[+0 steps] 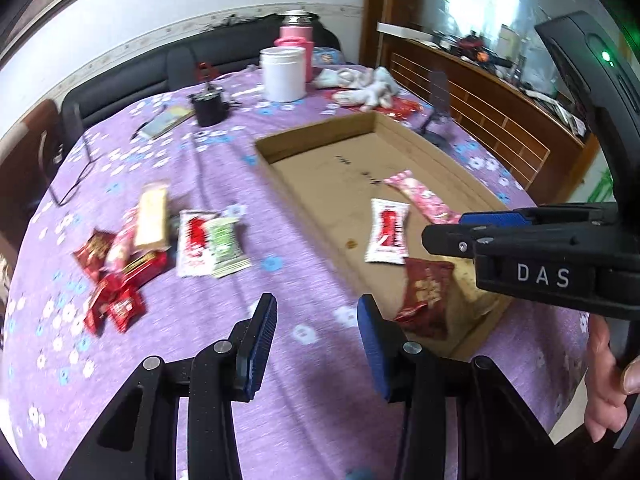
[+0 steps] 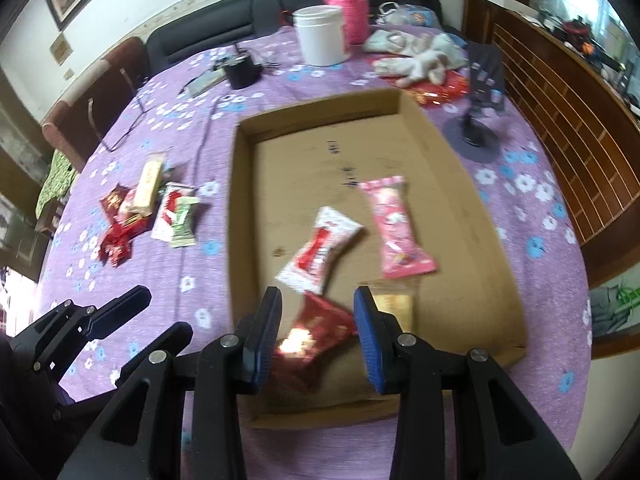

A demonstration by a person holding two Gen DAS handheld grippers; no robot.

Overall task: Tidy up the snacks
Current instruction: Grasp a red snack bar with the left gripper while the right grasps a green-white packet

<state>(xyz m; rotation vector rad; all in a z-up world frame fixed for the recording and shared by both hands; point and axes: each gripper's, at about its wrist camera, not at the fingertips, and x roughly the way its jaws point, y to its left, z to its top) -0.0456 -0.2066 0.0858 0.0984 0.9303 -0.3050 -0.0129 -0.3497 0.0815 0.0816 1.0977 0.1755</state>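
Observation:
An open cardboard tray (image 1: 320, 136) (image 2: 236, 200) lies on the purple tablecloth. It holds a pink packet (image 1: 420, 196) (image 2: 394, 228), a white-and-red packet (image 1: 387, 236) (image 2: 320, 250), a dark red packet (image 1: 424, 296) (image 2: 316, 324) and a gold one (image 2: 394, 304). A pile of loose snacks (image 1: 120, 260) (image 2: 132, 216) sits to the tray's left. My left gripper (image 1: 316, 344) (image 2: 156, 316) hangs open and empty over the cloth, left of the tray's near corner. My right gripper (image 2: 318, 320) (image 1: 440, 236) hovers open above the dark red packet without touching it.
At the table's far side stand a white jar (image 1: 283, 74), a pink flask (image 1: 296, 36), a black cup (image 1: 208, 108) and crumpled cloths (image 1: 368, 88). A small black stand (image 2: 476, 132) is right of the tray. A person's hand (image 1: 604, 380) holds the right gripper.

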